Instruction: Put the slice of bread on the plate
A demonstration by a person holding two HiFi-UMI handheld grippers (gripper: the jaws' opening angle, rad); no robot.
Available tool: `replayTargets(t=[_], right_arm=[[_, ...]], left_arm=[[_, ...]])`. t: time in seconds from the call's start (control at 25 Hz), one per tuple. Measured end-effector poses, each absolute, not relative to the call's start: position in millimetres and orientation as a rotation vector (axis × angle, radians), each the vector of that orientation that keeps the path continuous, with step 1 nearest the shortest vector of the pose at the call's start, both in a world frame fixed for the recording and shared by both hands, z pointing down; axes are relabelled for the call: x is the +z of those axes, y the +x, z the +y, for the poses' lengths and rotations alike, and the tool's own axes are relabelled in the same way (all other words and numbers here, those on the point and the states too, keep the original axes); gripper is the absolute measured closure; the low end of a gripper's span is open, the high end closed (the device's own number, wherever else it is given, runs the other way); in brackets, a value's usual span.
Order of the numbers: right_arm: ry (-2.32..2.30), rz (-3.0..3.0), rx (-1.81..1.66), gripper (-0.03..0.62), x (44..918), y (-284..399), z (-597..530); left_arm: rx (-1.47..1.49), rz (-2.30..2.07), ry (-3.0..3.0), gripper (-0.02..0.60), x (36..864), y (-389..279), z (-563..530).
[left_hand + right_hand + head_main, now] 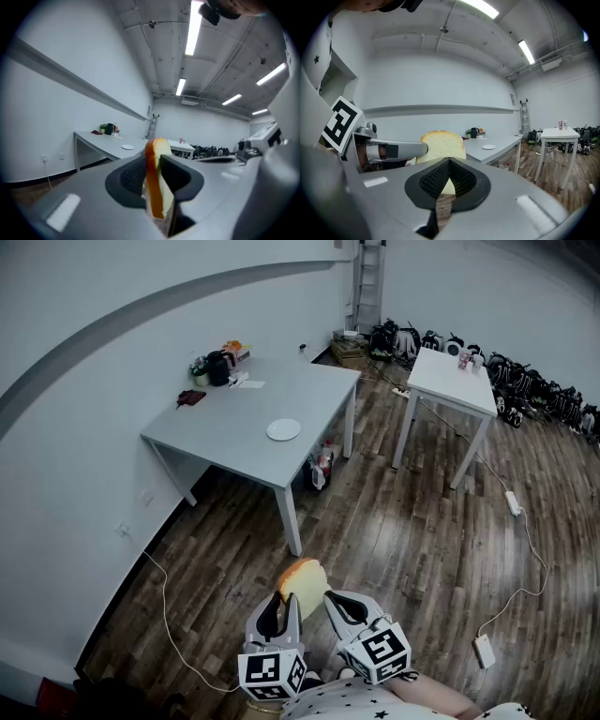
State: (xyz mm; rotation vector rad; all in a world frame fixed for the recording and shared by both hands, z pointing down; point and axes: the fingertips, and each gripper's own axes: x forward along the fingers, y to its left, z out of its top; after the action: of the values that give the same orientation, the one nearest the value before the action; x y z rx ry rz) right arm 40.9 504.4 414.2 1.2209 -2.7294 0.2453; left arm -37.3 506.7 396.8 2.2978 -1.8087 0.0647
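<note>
A slice of bread [305,579] with an orange-brown crust stands upright in my left gripper [281,607], low over the wooden floor. In the left gripper view the slice [153,180] is edge-on, and both pads of the left gripper [157,164] press on it. My right gripper [342,604] hangs just right of the slice with nothing in it. In the right gripper view the right gripper [449,161] has its tips together, and the slice [440,144] shows behind them. The small white plate [283,429] lies on the grey table [234,423] far ahead.
A black kettle and small items [220,367] crowd the grey table's far end. A bag [322,468] sits under its right side. A white table [455,381] stands to the right, with bags [525,381] along the wall. Cables and a power strip [485,650] lie on the floor.
</note>
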Motion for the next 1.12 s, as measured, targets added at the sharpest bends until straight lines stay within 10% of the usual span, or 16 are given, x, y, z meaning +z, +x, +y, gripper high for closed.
replayTargets(t=[1.12], right_arm=[[1.225, -2.678, 0.287, 0.595, 431.7, -29.2, 441.7]], left_arm=[[0.055, -1.729, 2.306, 0.483, 414.1, -106.0, 431.2]])
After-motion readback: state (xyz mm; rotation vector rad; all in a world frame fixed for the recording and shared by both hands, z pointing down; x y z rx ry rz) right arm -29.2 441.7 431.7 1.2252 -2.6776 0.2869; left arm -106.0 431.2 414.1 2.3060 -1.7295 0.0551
